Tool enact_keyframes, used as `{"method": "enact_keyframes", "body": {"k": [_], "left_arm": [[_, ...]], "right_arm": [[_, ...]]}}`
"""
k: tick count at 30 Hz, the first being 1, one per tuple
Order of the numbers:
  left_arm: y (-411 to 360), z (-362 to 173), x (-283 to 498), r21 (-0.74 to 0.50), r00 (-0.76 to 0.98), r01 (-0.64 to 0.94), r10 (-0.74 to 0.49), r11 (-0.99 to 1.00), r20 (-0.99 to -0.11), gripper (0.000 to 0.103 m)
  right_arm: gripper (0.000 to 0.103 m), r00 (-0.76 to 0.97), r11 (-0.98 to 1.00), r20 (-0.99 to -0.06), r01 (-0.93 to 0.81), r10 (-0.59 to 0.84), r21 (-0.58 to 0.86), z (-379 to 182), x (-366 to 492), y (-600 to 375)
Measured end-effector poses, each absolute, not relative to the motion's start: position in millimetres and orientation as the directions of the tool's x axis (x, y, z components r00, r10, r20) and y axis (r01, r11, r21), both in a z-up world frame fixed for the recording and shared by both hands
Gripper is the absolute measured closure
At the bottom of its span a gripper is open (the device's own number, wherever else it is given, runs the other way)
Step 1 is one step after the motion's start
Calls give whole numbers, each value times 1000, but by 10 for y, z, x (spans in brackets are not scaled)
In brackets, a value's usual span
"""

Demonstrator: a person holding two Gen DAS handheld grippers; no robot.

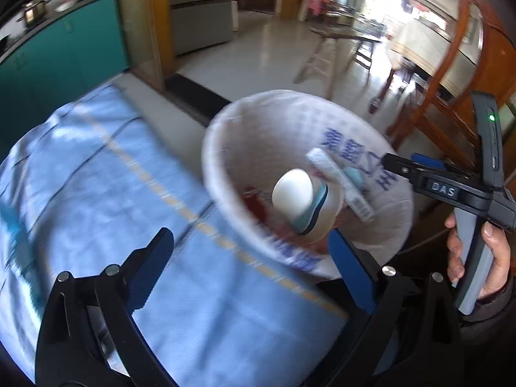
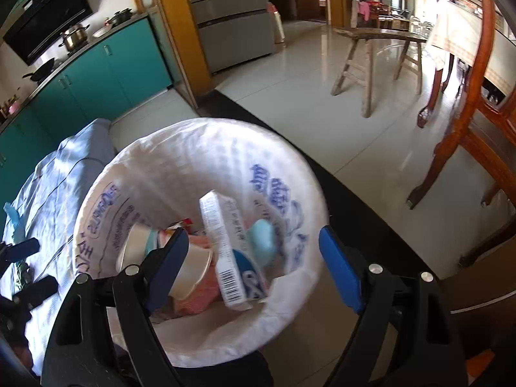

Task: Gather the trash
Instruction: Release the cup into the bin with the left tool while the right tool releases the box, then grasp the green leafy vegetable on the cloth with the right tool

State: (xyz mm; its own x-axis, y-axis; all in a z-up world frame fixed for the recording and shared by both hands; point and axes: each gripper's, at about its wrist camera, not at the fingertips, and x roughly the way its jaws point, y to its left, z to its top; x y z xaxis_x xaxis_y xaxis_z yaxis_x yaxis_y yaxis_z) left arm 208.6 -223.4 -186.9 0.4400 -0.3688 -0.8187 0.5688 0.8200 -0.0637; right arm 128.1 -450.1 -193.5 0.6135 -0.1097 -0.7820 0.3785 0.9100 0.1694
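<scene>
Both my left tongs [image 1: 248, 261] and right tongs [image 2: 254, 264] gape empty above the round white-bagged bin [image 2: 180, 148], where a white paper cup [image 2: 190, 271] lies.

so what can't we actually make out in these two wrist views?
- Bottom of the bin: both views, hidden under the paper cup, the box and other trash.
- Blue print on the liner: left view, motion-blurred.
- Right gripper in the left view: one finger only, rest cut by the edge.
- Items on the cloth: right view, too small, at the edge.
</scene>
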Motion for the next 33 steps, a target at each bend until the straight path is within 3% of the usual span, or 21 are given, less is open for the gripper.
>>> {"method": "enact_keyframes", "body": {"k": [10,22,28,33], "left_arm": [[-866,-1750,2005,-58,579,255,-200,965,-790,6],[773,-1640,1479,1,617,-121,76,993,-783,6],[1319,-1601,1264,-44,618,-241,118,970,-777,6],[1456,-1614,1197,-86,618,-257,95,963,-780,5]], "right_arm": [[22,634,970,-773,164,36,180,-1845,1524,-3656],[17,583,941,-758,-318,292,118,-1630,1780,-1790],[17,466,870,-796,-470,386,147,-1759,1930,-1090],[17,442,853,-811,-507,383,126,-1836,2055,-709]]}}
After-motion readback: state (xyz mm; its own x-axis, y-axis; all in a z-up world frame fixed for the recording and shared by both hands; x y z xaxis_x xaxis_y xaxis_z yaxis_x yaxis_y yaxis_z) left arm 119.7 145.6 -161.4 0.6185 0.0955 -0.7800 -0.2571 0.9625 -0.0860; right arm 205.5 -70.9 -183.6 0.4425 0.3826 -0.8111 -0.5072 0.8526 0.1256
